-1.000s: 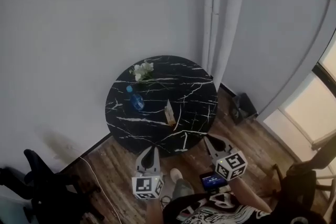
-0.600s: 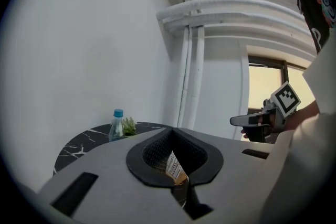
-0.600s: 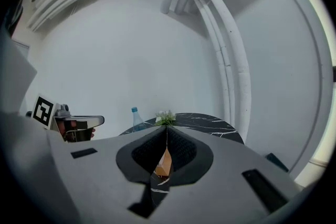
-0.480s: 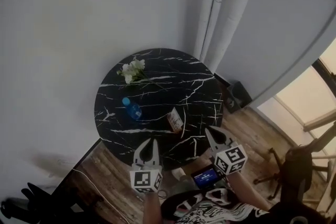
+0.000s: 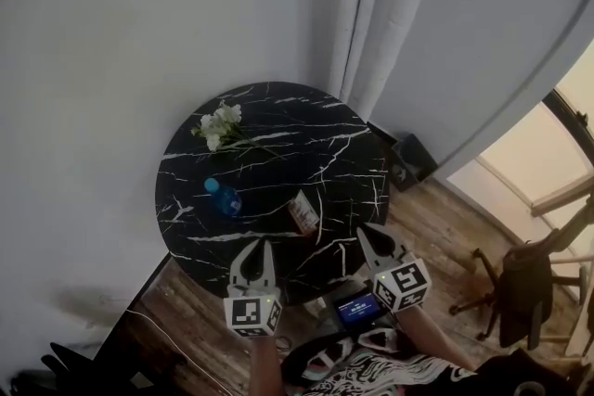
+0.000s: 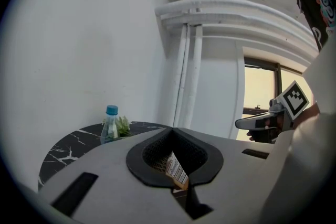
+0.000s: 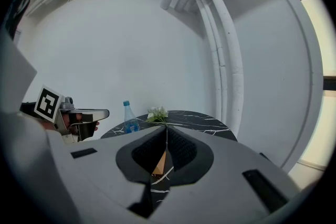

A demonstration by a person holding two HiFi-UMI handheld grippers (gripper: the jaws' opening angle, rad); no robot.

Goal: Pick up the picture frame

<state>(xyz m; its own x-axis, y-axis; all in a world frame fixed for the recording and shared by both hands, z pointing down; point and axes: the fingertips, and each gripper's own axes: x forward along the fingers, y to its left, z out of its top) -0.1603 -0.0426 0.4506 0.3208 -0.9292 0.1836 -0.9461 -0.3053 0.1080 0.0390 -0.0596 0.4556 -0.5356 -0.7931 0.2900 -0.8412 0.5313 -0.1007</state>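
a round black table [image 5: 186, 232] with white lines in it stands by a white wall [image 5: 139, 23]. the picture frame [image 5: 303, 213] is small and brown. it stands on the tabletop close to the near edge, the edge by the person, a little right of the middle. nothing touches it. a clear bottle [image 5: 223, 198] with a blue cap stands near the left edge of the tabletop, well apart from the frame. some white flowers [image 5: 218, 125] lie near the far left edge. the left gripper [image 5: 258, 248] hangs over the near edge of the tabletop, with its tips pointing in toward the frame but not touching it. its two jaws are pressed together and hold nothing; in the left gripper view the frame shows through the hole between the pads, farther off on the tabletop. the right gripper [image 5: 369, 235] hangs over the near right edge, also apart from the frame. its jaws are closed tight too and they grip nothing. the frame sits between the two grippers and a bit farther in. white pipes [image 5: 371, 14] run up the wall behind the table. the floor [image 5: 436, 227] is brown wood, and a dark chair [image 5: 524, 283] stands on it at the right.
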